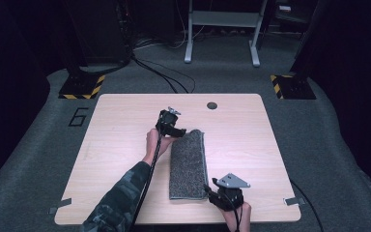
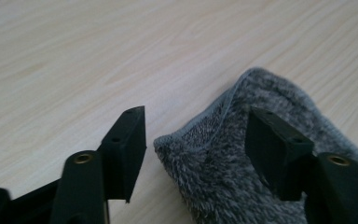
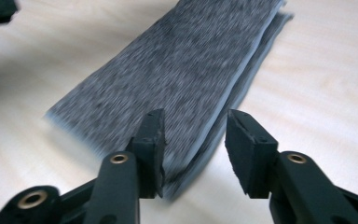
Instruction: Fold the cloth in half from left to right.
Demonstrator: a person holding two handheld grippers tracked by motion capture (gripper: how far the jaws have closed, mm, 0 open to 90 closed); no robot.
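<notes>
High view, folded grey towel on table; both tools agape

Left gripper reaches forward on an extended arm, fingers spread; right gripper sits near, fingers parted.

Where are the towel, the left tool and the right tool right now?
towel (image 1: 188,164): high view, middle of its folded top.
left tool (image 2: 196,128): left gripper view, midway between its open tips.
right tool (image 3: 195,126): right gripper view, midway between its open tips.
</notes>
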